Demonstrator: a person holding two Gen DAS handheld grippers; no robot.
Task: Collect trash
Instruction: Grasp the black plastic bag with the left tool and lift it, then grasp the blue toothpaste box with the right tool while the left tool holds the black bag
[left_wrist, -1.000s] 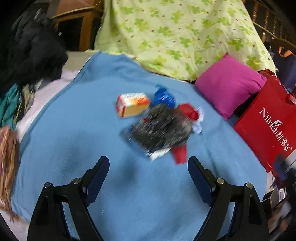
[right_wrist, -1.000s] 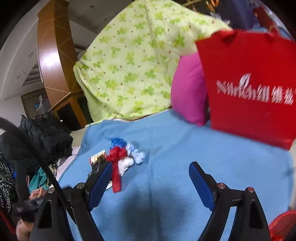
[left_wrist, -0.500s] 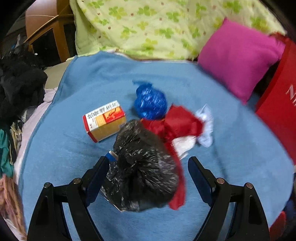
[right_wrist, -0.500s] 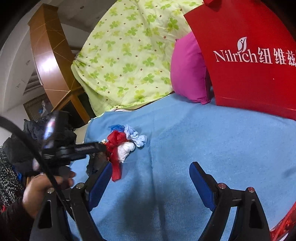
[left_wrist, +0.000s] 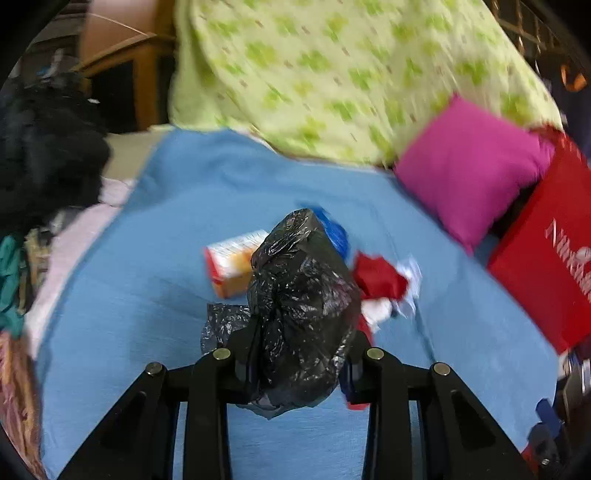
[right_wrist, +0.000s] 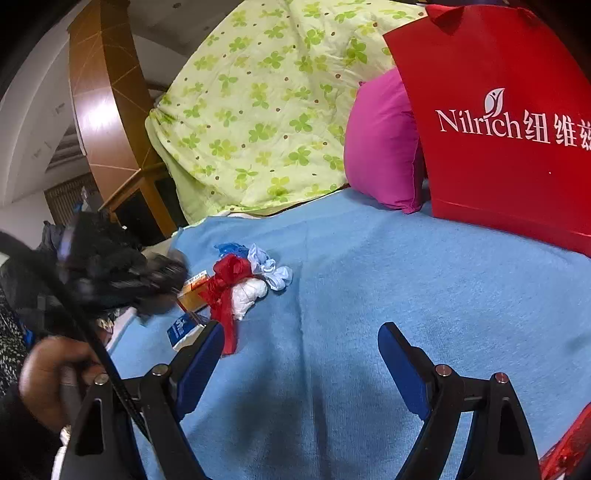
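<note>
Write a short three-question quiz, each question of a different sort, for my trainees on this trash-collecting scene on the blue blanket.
1. True or false: the left gripper is shut on the crumpled black plastic bag.
2. Multiple choice: the right gripper is A) shut on the red ribbon-like scrap, B) open with nothing between its fingers, C) holding the orange and white cardboard box.
3. Fill in: the magenta square pillow sits between the green clover-print quilt and the red paper ____ printed "Nilrich".

Key: 1 true; 2 B; 3 bag.
</note>
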